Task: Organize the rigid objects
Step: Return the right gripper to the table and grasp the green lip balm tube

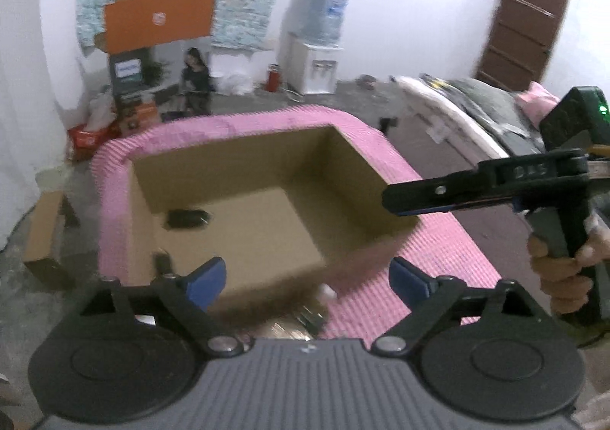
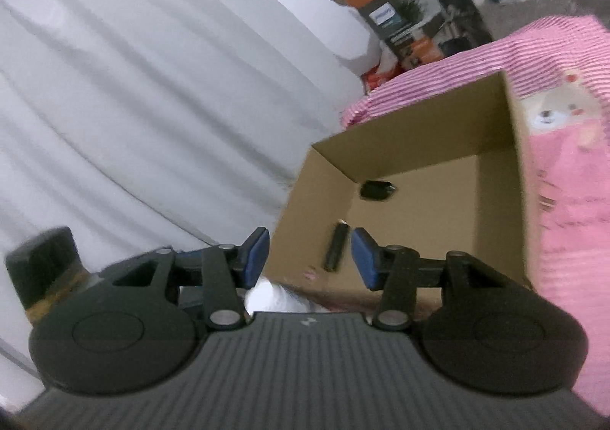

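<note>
Two empty grippers above an open cardboard box (image 2: 495,201) on a pink striped cloth (image 1: 438,269).

Inside the box lie a black stick-shaped object (image 2: 335,247) and a black chunky object (image 2: 375,189). The stick's long axis runs from the near wall toward the far wall; the chunky one lies crosswise near the far wall. The left gripper (image 1: 307,283) has its fingers wide apart, holding nothing. The right gripper (image 2: 309,258) has its fingers partly apart, also holding nothing.
</note>
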